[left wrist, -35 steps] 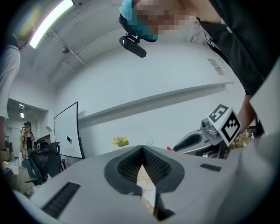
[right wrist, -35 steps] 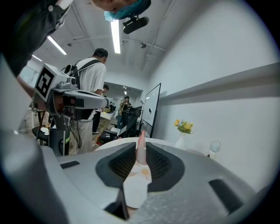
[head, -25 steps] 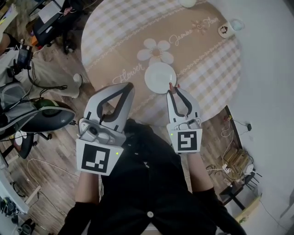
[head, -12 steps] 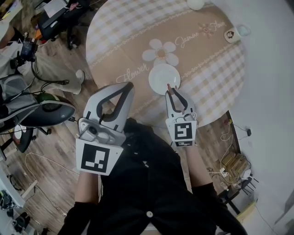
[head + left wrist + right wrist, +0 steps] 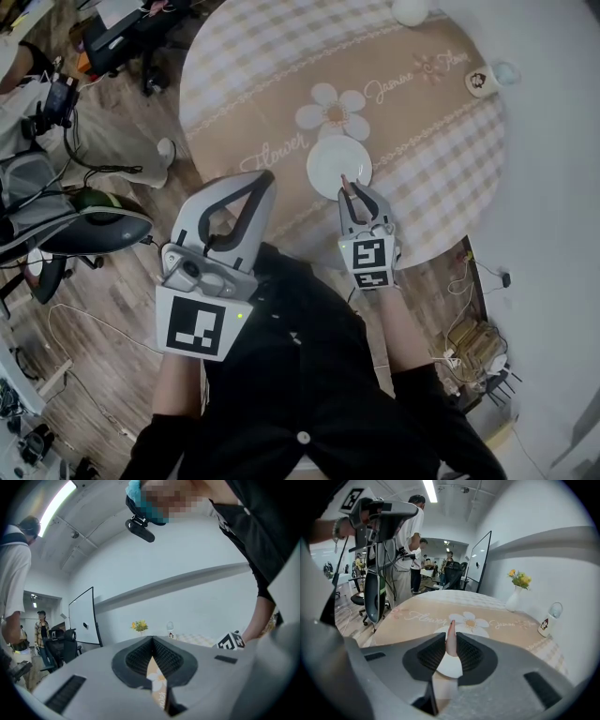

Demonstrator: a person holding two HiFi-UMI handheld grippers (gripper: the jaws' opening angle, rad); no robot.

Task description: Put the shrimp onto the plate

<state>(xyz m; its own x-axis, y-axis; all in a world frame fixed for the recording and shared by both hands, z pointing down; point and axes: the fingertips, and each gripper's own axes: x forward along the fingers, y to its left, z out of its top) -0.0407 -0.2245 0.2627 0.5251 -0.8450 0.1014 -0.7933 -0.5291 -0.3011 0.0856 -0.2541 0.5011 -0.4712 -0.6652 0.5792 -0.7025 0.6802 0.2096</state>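
Tablecloth [image 5: 262, 56], beige-checked with daisy [image 5: 337, 112], bears white plate [image 5: 328, 161] beside wooden floor [image 5: 112, 277].

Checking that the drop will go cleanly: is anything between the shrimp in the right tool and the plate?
Nothing visible is. The right tool grips the shrimp right at the near rim of the plate, whose white surface looks bare.

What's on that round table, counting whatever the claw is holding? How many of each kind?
Plate: 1
Shrimp: 1
Vase with flowers: 1
Small white ornament: 1
Total: 4
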